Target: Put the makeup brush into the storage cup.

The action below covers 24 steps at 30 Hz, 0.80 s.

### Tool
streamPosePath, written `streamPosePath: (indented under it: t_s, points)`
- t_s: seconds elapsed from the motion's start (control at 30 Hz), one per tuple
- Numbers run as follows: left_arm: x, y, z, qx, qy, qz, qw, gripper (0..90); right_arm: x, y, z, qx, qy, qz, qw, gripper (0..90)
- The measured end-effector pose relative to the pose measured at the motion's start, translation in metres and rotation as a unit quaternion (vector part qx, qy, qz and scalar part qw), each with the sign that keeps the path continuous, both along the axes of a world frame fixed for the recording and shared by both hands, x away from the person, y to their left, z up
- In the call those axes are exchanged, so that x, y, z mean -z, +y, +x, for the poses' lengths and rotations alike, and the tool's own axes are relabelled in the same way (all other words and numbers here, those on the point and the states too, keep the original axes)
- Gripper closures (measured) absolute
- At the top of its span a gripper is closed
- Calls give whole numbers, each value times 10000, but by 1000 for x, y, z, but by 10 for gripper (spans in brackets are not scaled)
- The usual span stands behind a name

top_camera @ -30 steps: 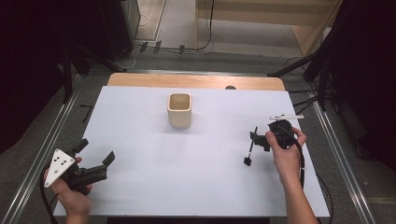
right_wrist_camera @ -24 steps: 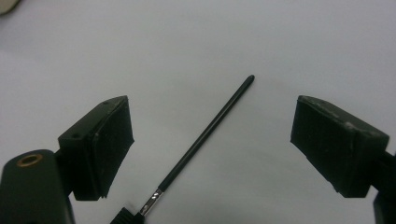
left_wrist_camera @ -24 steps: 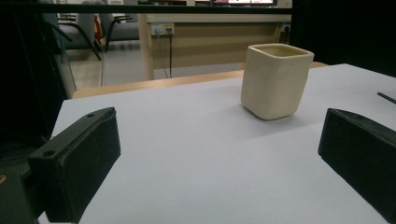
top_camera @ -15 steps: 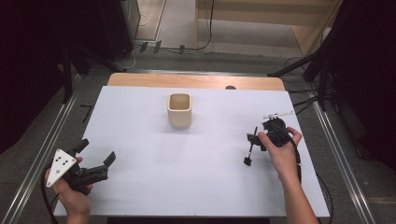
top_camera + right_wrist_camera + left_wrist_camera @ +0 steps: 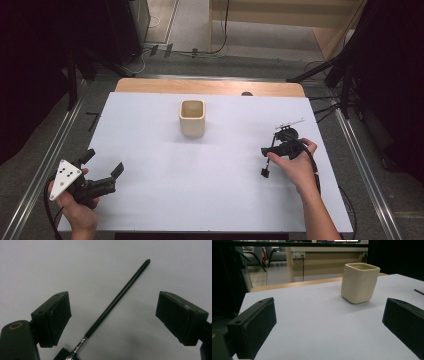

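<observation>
A cream square cup (image 5: pixel 192 117) stands upright at the middle of the white table (image 5: pixel 150 210); the left gripper view has the cup (image 5: pixel 359 282) ahead and to the right. My left gripper (image 5: pixel 104 162) rests near the front left corner, open (image 5: pixel 329 315), with nothing between its jaws. At the right, my right gripper (image 5: pixel 264 161) is held low over the table, open. In the right gripper view a thin black brush (image 5: pixel 117 298) with a metal ferrule lies flat on the table, slanting between the spread jaws (image 5: pixel 112 307) and touching neither.
A wooden strip (image 5: pixel 210 86) runs along the table's far edge. Metal rails (image 5: pixel 362 165) flank both sides, with cables on the floor to the right. Bare white surface lies between the cup and both grippers.
My right hand has shifted a little to the left with its gripper. The left gripper and the cup have stayed put.
</observation>
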State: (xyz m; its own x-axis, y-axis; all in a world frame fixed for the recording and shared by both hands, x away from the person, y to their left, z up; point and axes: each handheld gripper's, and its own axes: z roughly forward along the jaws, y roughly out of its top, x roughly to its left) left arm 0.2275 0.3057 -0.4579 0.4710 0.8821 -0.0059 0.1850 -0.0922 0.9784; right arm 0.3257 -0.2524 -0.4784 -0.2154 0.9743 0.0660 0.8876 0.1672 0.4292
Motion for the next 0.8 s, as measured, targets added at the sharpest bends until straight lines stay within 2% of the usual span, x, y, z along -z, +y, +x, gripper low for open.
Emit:
streamPosePath:
  t_s: [0.17, 0.43, 0.47, 0.63, 0.8]
  points:
    - [0, 0, 0, 3, 2, 16, 10000, 0, 3, 0, 1, 126, 145, -121, 9997, 145]
    - [1, 0, 0, 12, 6, 26, 10000, 0, 11, 5, 1, 116, 321, -417, 9985, 258]
    - [1, 0, 0, 8, 8, 21, 10000, 0, 14, 6, 1, 107, 385, -421, 9983, 276]
    - [1, -1, 1, 14, 19, 13, 10000, 0, 15, 6, 2, 153, 428, -370, 9983, 291]
    - [1, -2, 1, 24, 12, 14, 10000, 0, 13, 6, 1, 150, 474, -331, 9982, 408]
